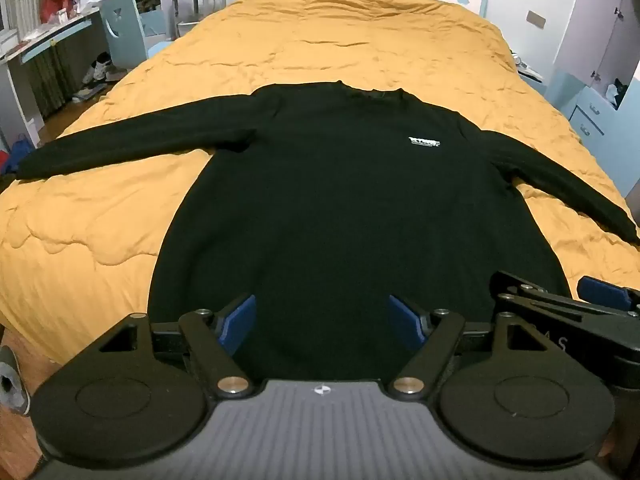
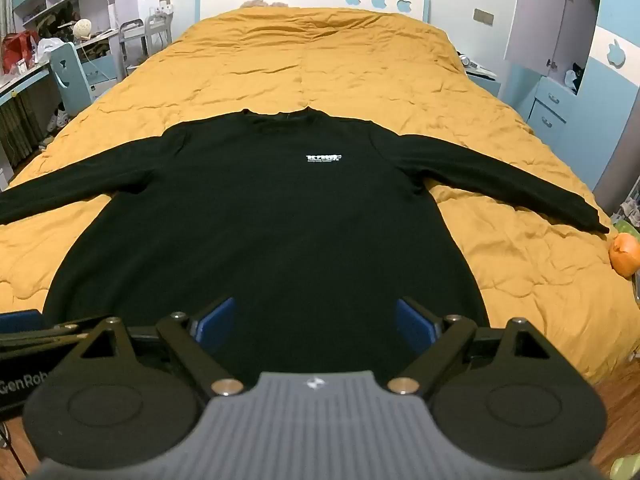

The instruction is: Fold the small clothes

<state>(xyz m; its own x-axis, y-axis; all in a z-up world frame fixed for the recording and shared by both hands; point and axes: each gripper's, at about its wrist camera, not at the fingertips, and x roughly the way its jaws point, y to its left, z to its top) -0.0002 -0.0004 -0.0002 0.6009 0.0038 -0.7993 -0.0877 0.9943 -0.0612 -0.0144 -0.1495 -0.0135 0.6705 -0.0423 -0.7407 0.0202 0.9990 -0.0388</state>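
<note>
Both hand-held grippers — left (image 1: 322, 322), right (image 2: 314, 322) — spread wide, empty, above black sweater (image 1: 340, 200) hem.

Dim, even indoor light; strong fisheye bending and dark vignetted corners.

Bare yellow quilt (image 2: 320, 60) all around the spread black sweater (image 2: 260, 220); orange object (image 2: 625, 255) at right edge.

A mustard quilt (image 2: 320, 60) covers the bed, with a blue chair (image 2: 70, 76) beside a cluttered desk (image 2: 20, 76).
</note>
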